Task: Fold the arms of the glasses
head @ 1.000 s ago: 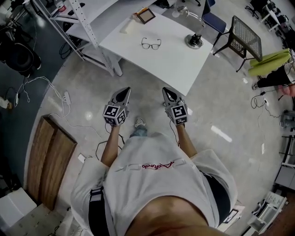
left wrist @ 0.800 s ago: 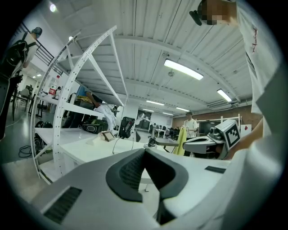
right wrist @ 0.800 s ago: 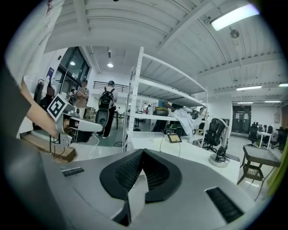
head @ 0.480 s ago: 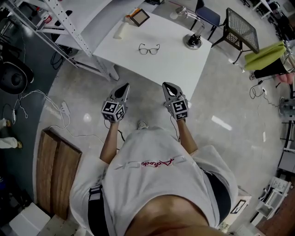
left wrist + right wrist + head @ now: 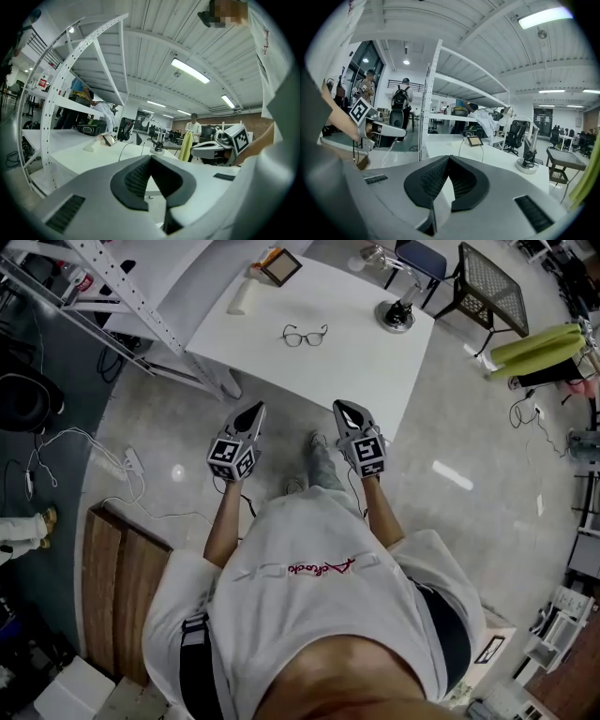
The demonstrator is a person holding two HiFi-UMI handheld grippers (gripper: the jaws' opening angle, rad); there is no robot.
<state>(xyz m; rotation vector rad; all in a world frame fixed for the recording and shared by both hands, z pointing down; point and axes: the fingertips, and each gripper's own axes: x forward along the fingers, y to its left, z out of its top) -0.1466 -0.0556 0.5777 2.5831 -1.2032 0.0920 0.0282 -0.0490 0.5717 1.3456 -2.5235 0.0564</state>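
Thin dark glasses (image 5: 306, 335) lie on the worktop (image 5: 361, 367) up top, well apart from the left tool (image 5: 253, 413) and right tool (image 5: 343, 410), both closed.

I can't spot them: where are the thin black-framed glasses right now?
In the head view, the thin black-framed glasses lie on the white table, towards its far side, left of the round-based desk lamp.

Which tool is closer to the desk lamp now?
Right. The right tool is by the near edge of the table, toward the desk lamp; the left tool is beside it, farther left.
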